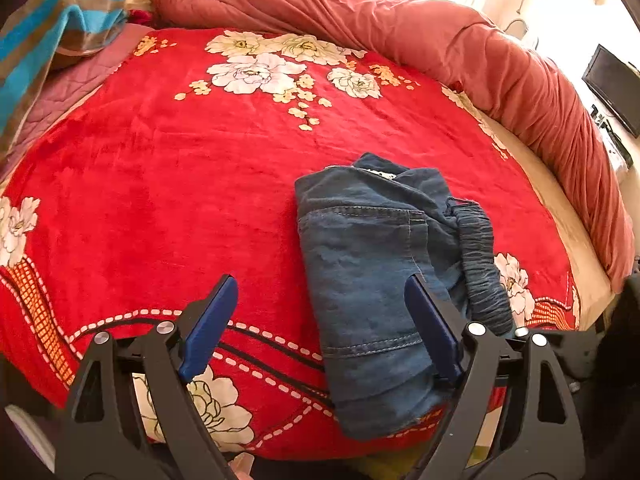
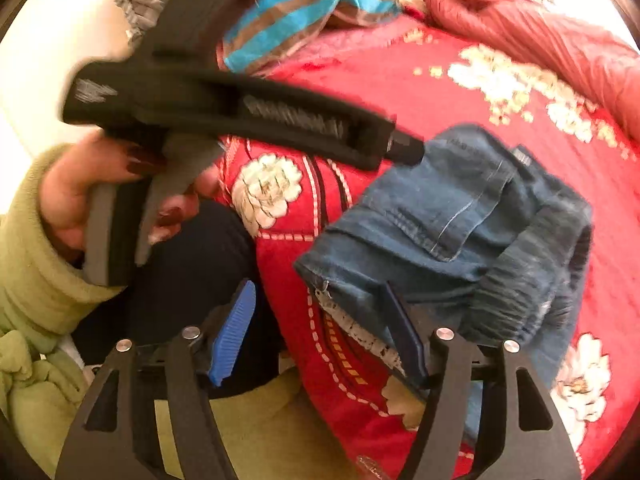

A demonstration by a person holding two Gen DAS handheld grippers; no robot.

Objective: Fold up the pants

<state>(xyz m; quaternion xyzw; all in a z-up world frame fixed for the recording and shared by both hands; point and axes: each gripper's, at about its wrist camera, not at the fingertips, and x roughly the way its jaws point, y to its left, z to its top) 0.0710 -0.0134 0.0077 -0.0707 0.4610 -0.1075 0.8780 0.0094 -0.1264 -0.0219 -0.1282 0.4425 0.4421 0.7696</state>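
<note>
There are one pair of folded pants (image 1: 372, 280), two grippers (image 1: 320, 320) (image 2: 316, 336), one red blanket (image 1: 160, 180) and one striped towel (image 1: 60, 20).

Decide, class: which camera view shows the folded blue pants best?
The left wrist view: the folded blue pants lie sharp and nearly whole on the red floral blanket. The right wrist view shows them blurred, partly hidden behind the left gripper and a right finger.
</note>
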